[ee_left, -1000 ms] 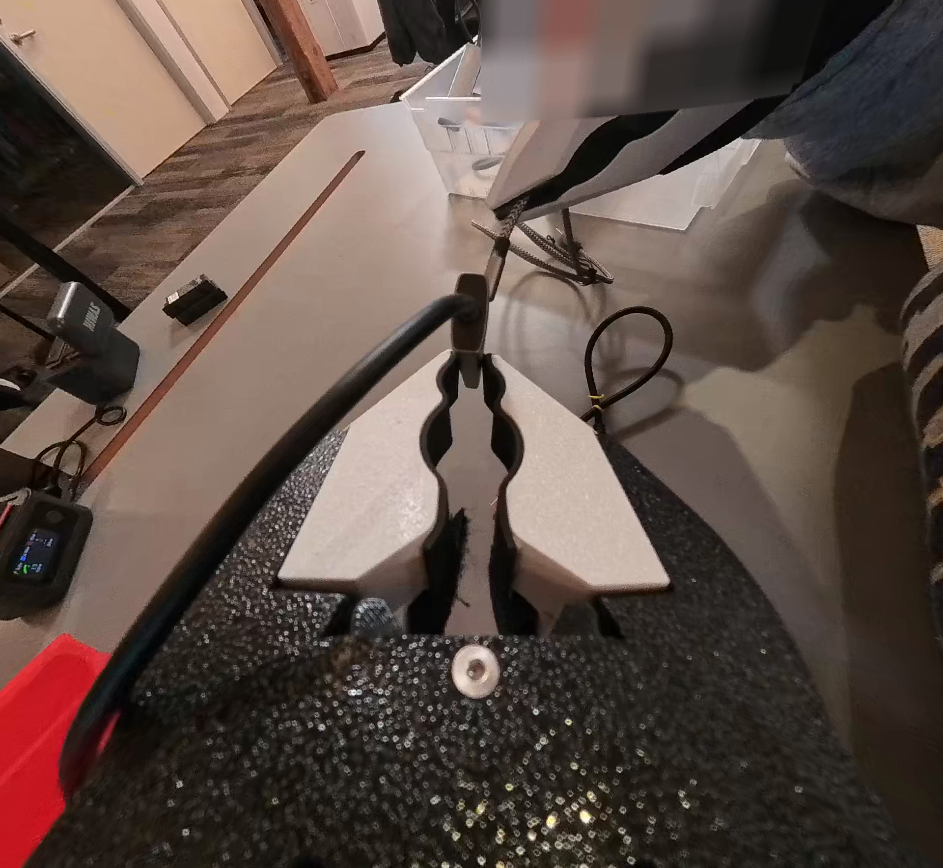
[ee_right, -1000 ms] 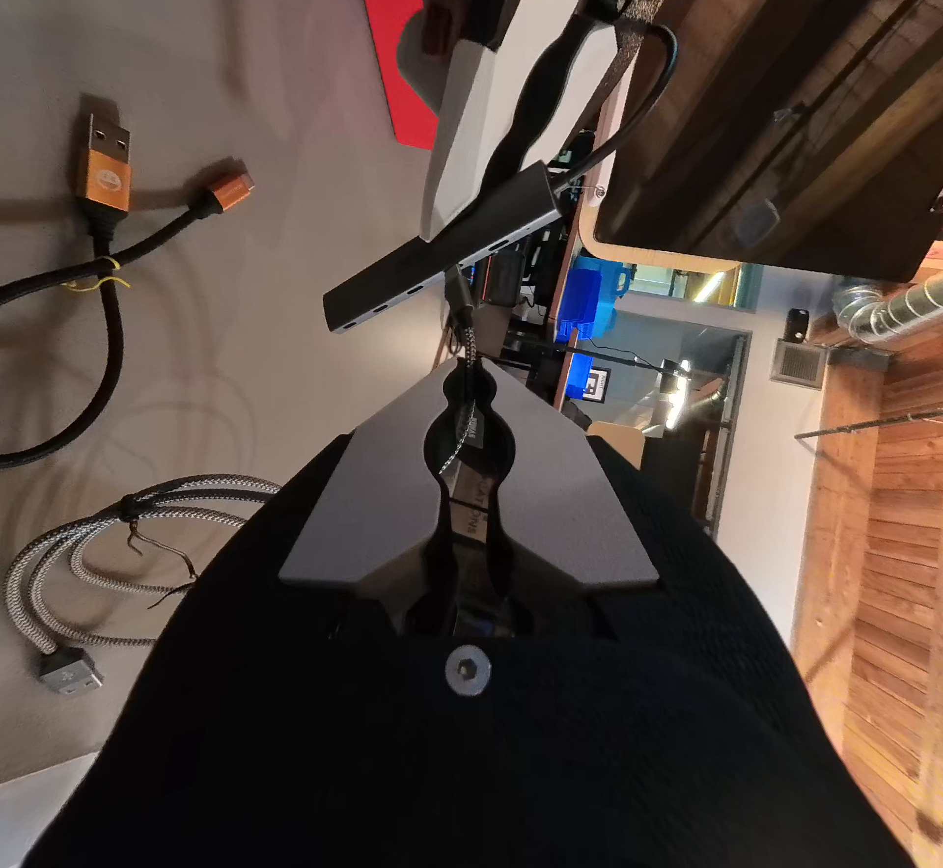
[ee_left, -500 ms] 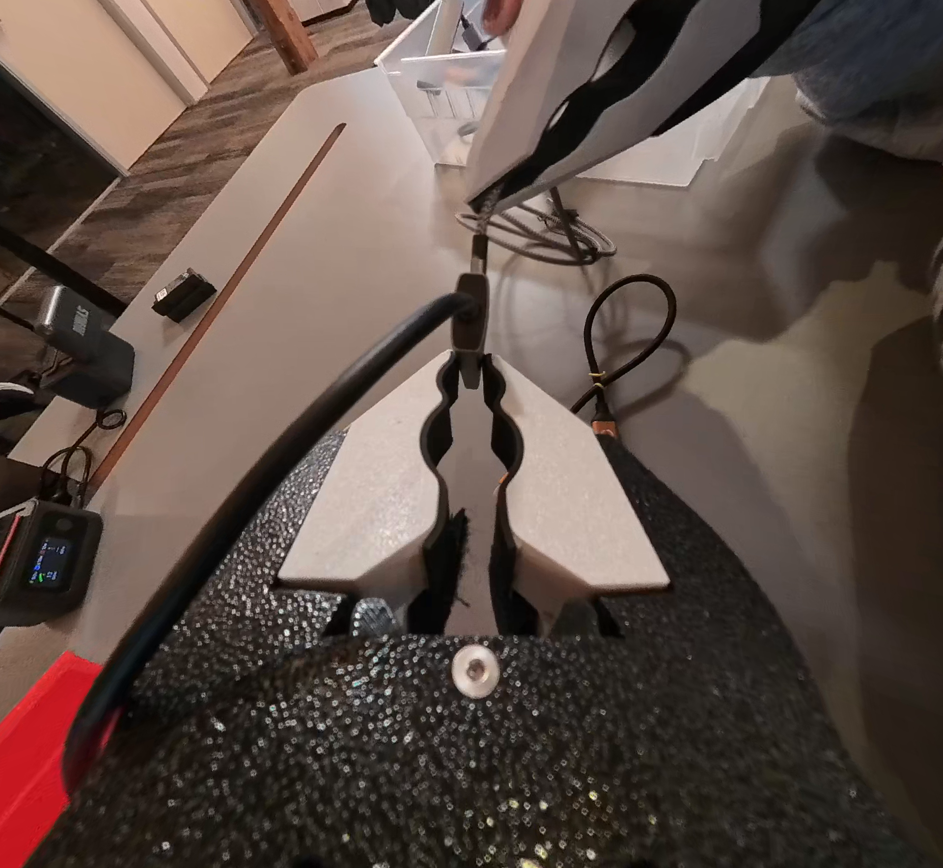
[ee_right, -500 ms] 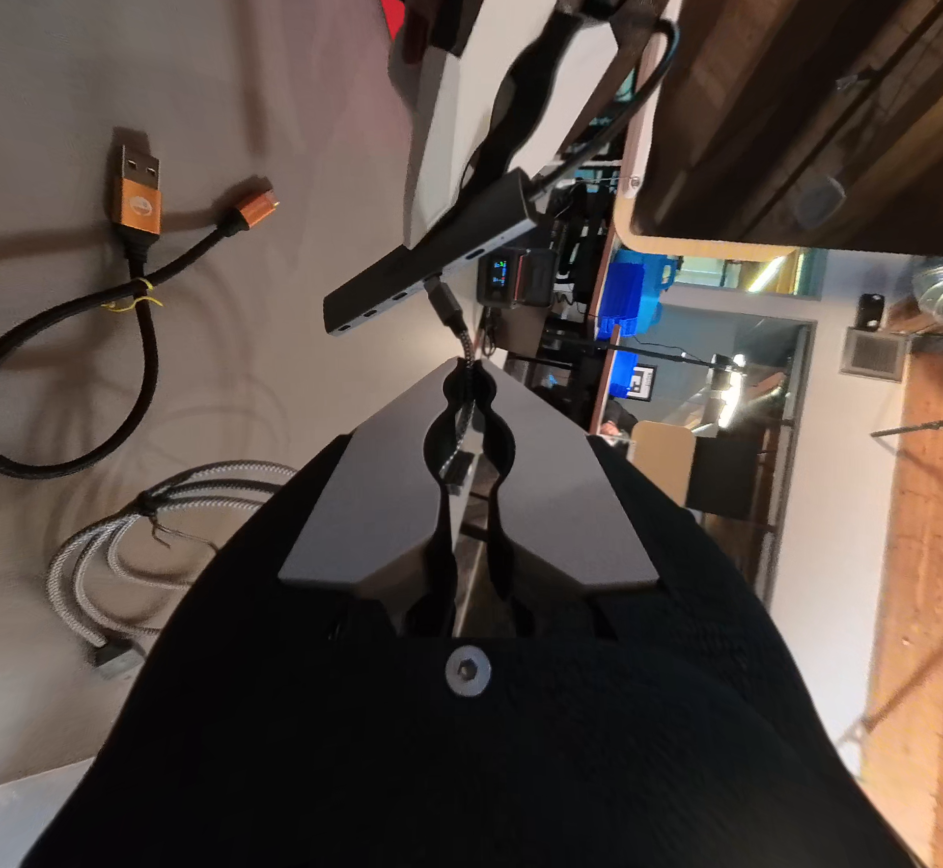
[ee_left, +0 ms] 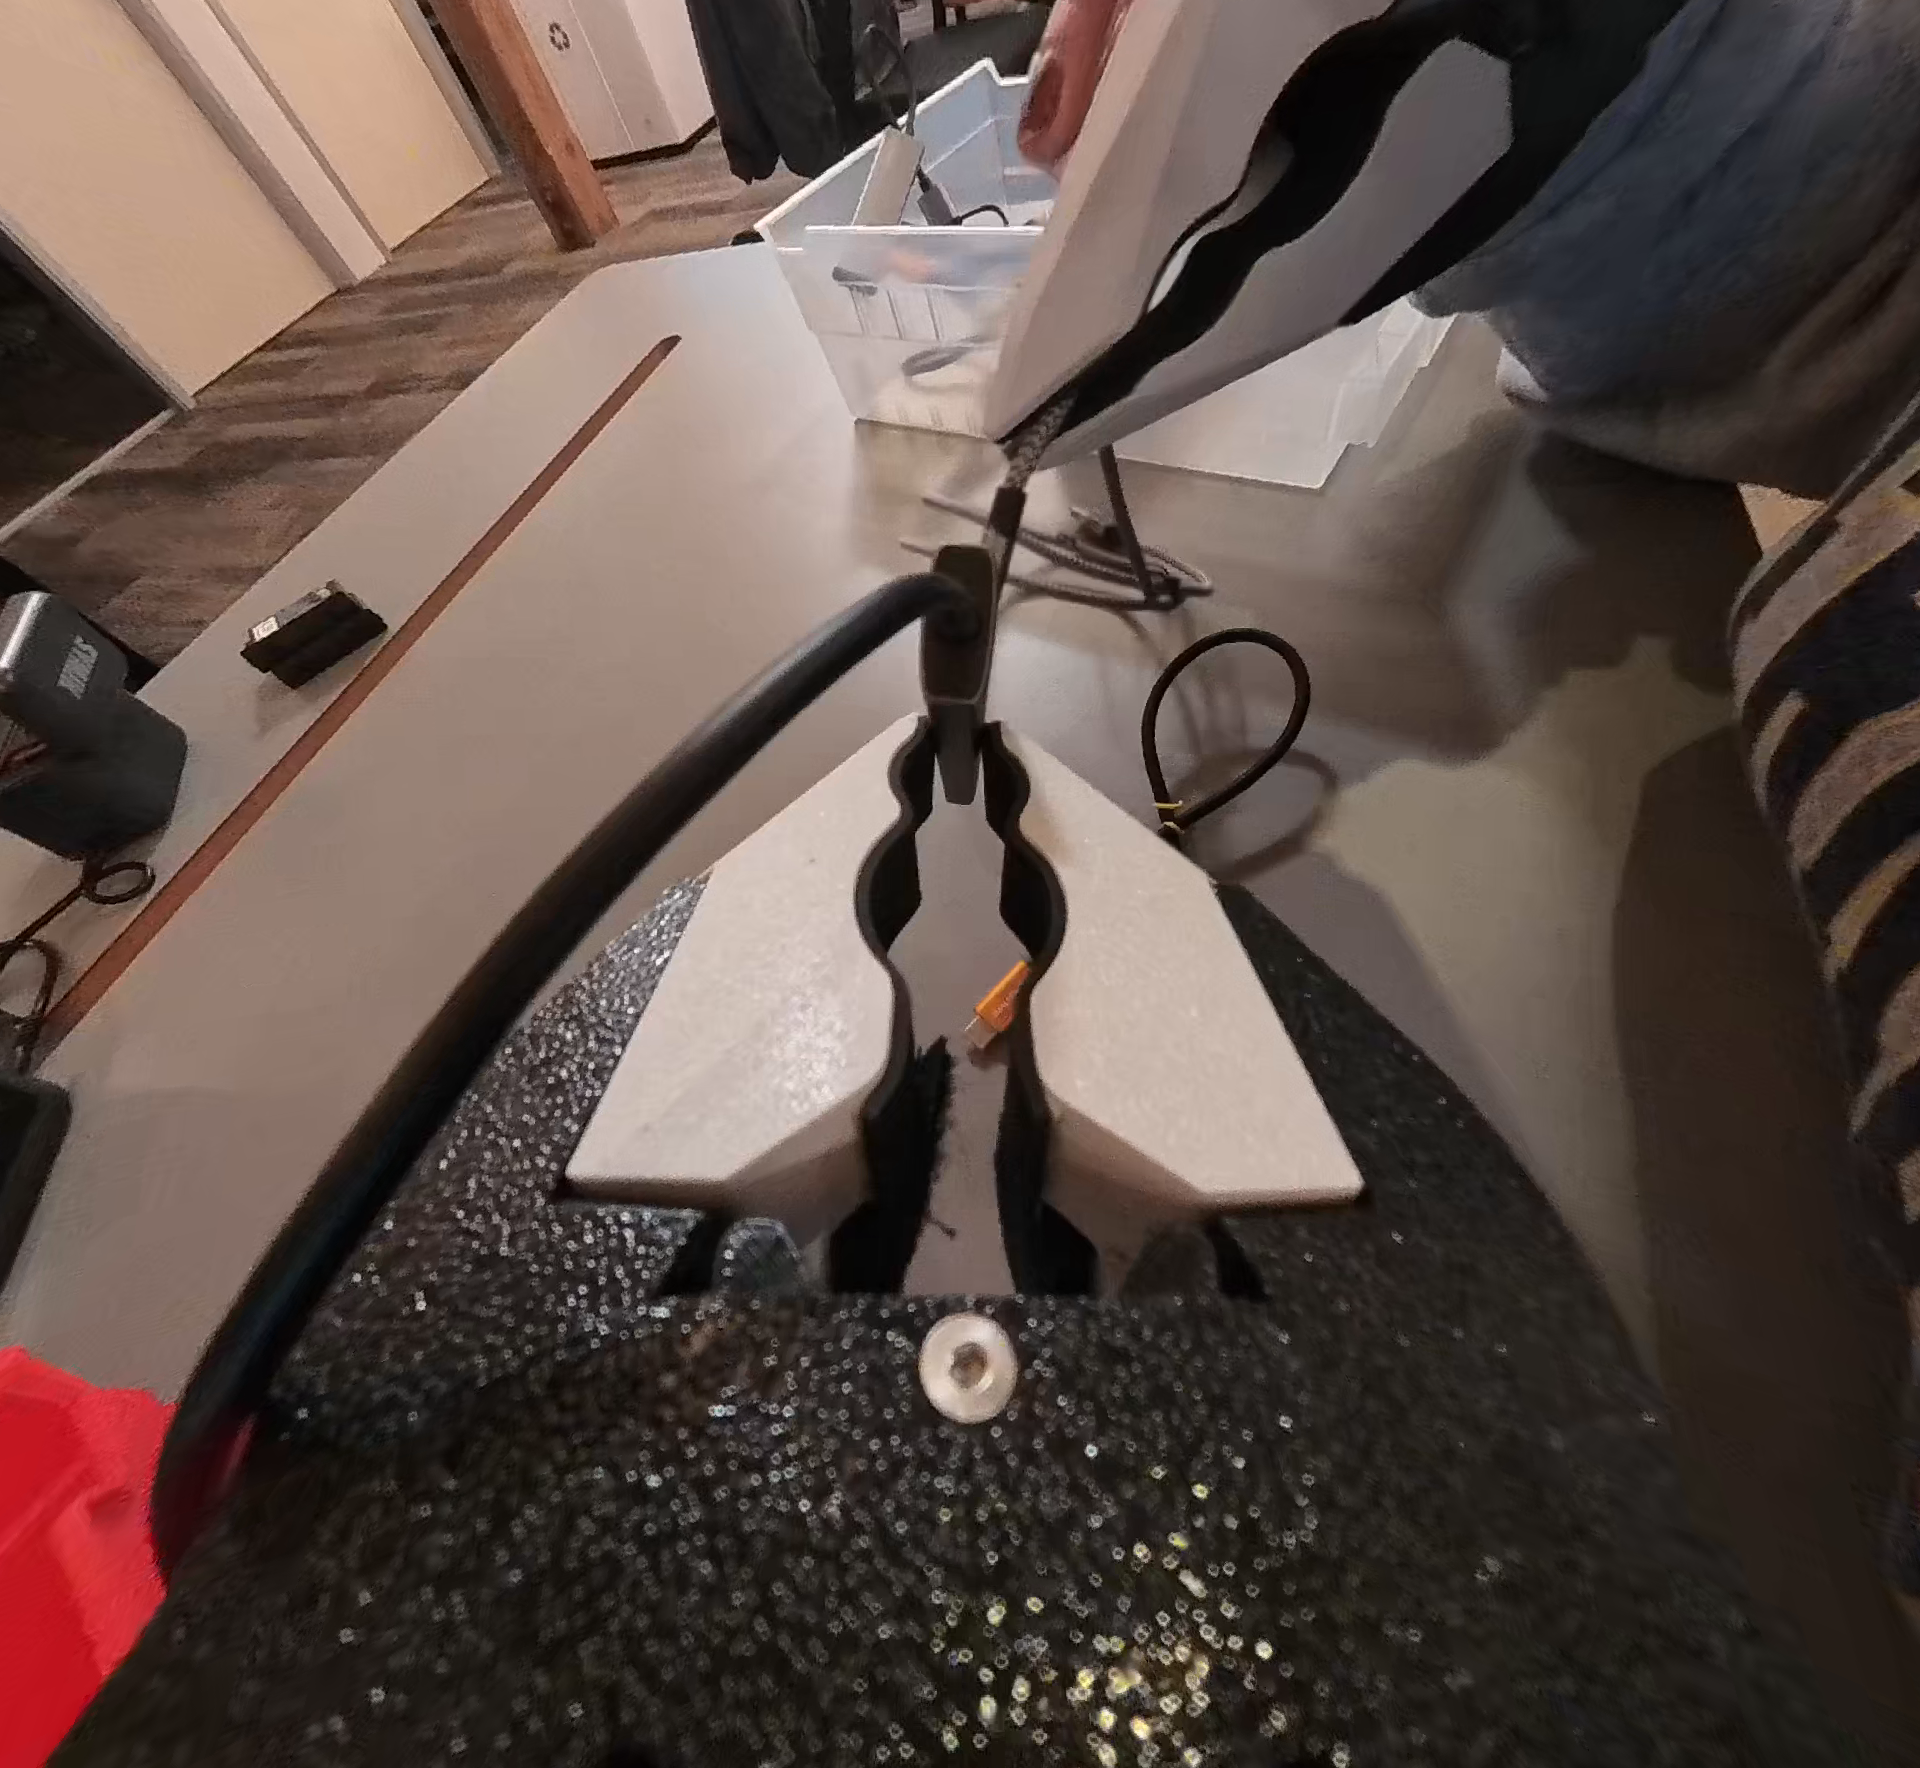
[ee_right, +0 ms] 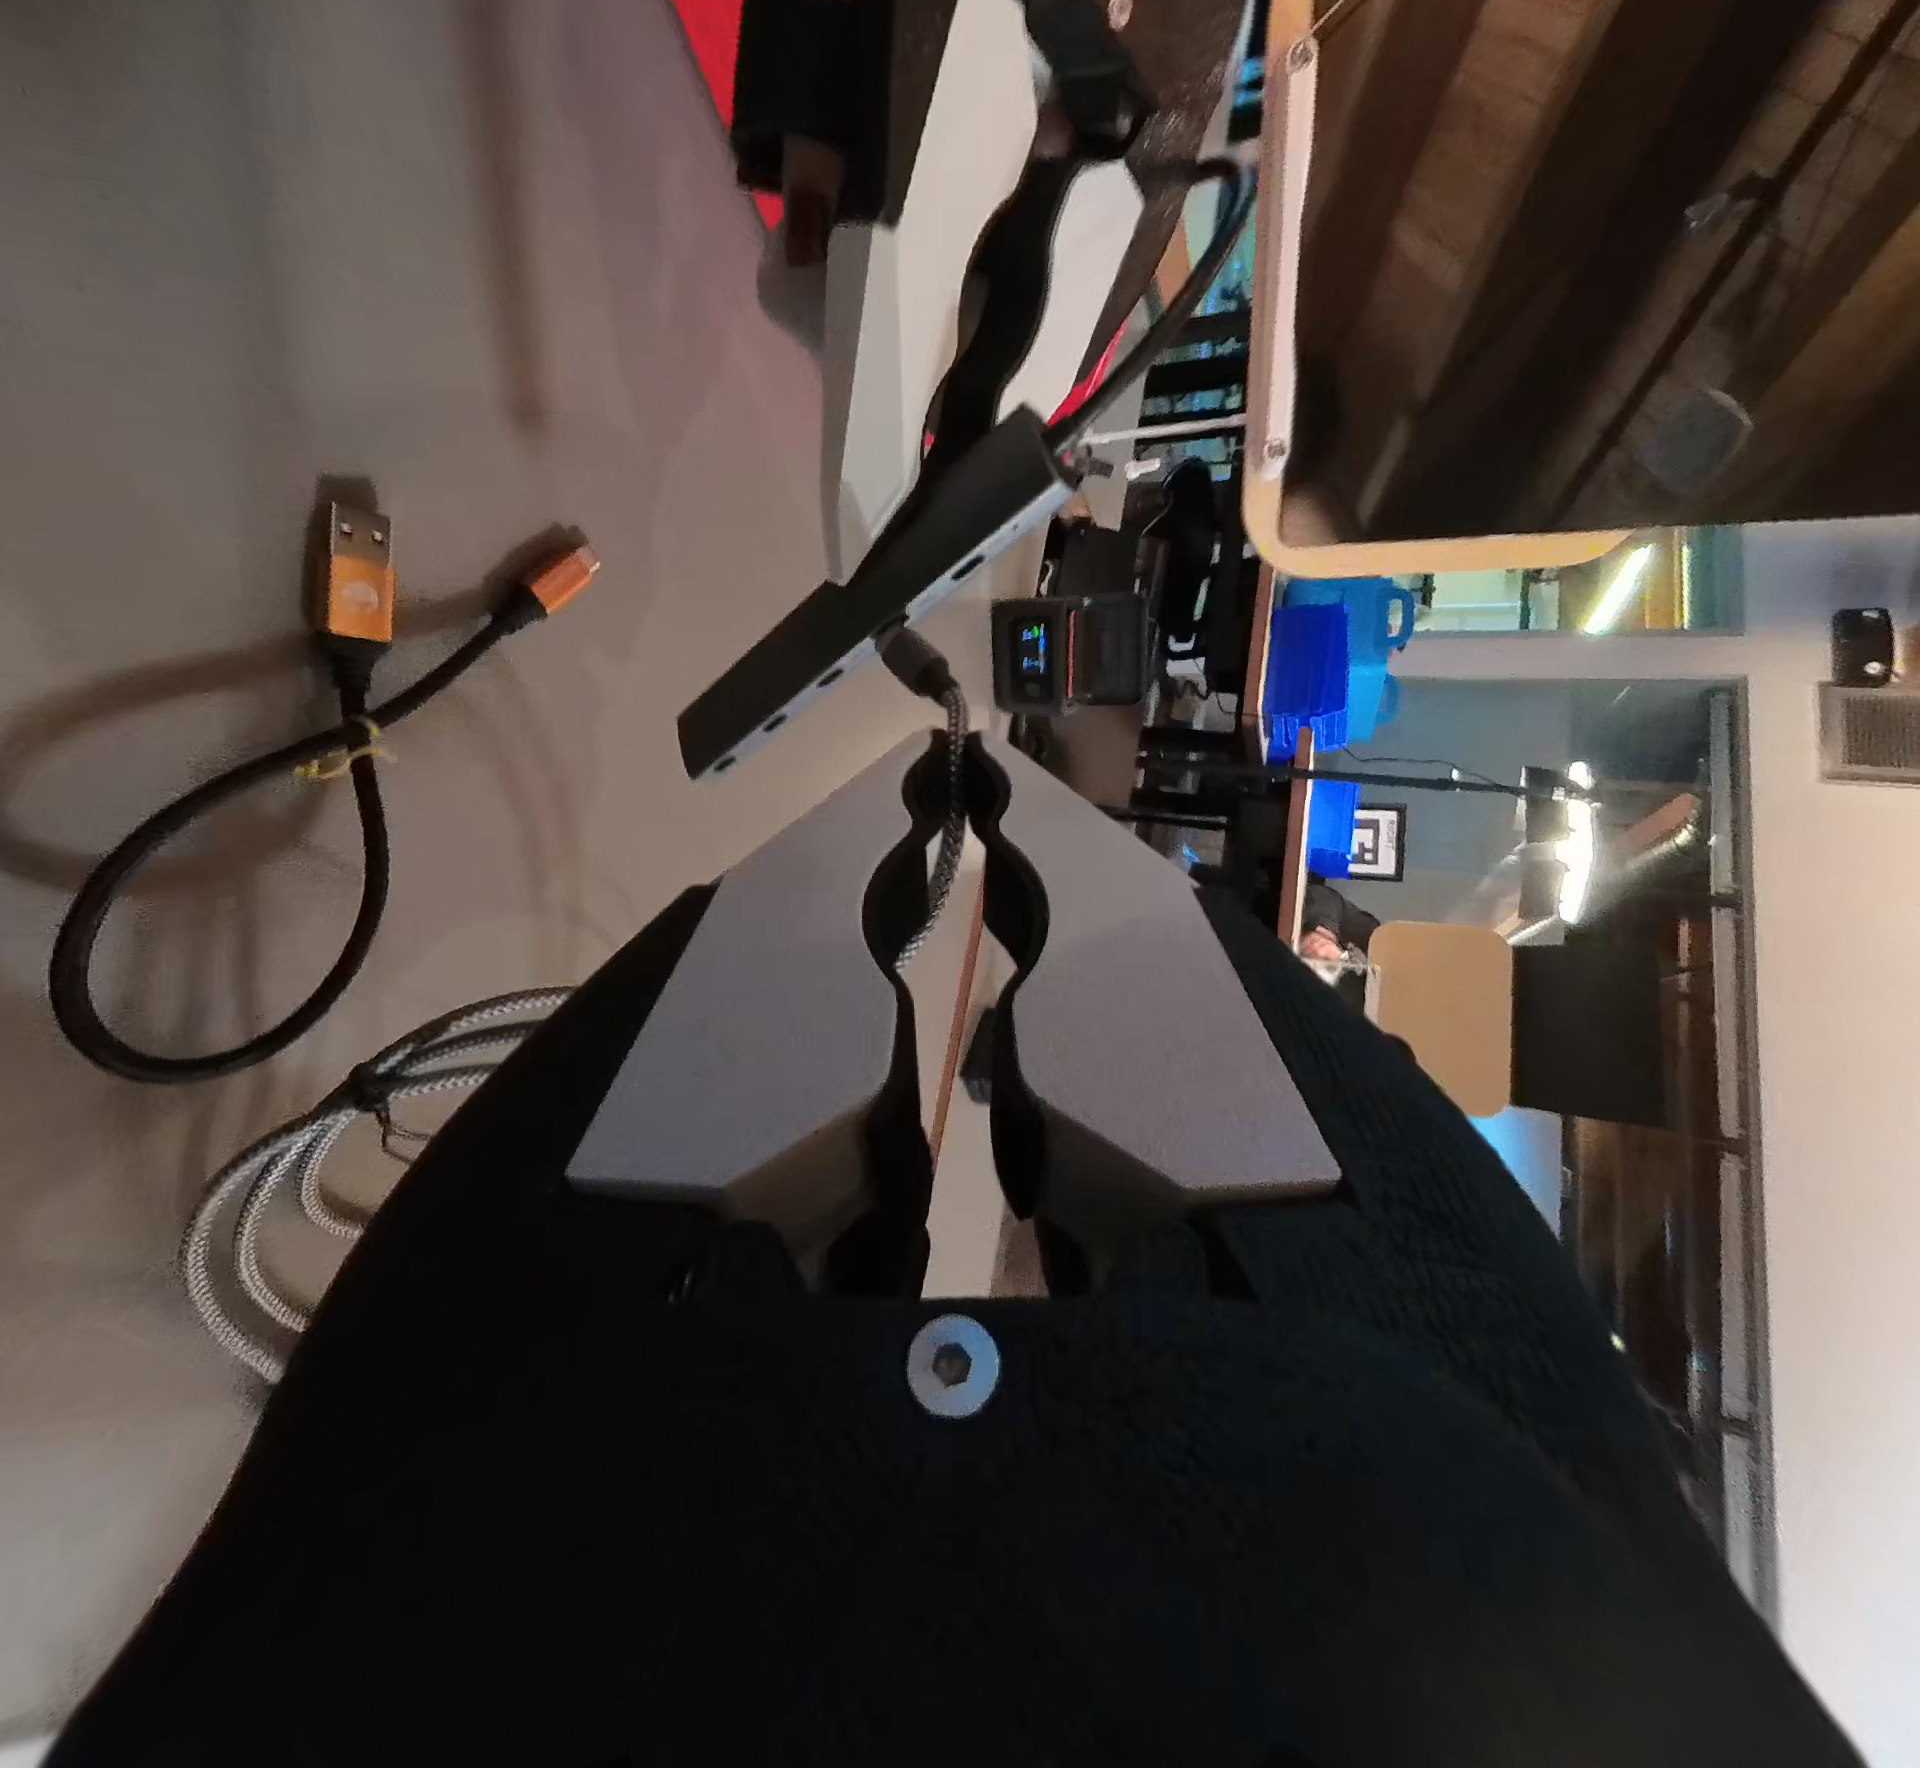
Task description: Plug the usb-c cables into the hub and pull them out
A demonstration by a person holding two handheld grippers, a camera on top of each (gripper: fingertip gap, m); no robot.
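Above the grey table (ee_left: pixel 582 638), the left gripper (ee_left: pixel 957 744) is clamped on the dark hub (ee_right: pixel 873 606), holding it edge-on clear of the surface; the hub's own black lead (ee_left: pixel 540 897) arcs back past the left finger. The right gripper (ee_right: pixel 953 750) pinches the braided grey usb-c cable (ee_right: pixel 940 861) just behind its plug, and the plug (ee_right: pixel 914 656) sits at a port on the hub's long side; seating depth cannot be judged.

Containers: a clear plastic bin (ee_left: pixel 904 305) stands at the far table edge, holding a silvery device and dark leads, contents partly hidden by the right gripper. Blue bins (ee_right: pixel 1311 669) show in the background, contents not visible.

Writing: a small black device (ee_right: pixel 1070 650) has a lit screen, too small to read.

On the table lie a black cable with orange plugs (ee_right: pixel 353 575), loose, and a coiled grey braided cable (ee_right: pixel 312 1168), partly covered by the right gripper body. A red item (ee_left: pixel 62 1552) is cut off at the frame corner.
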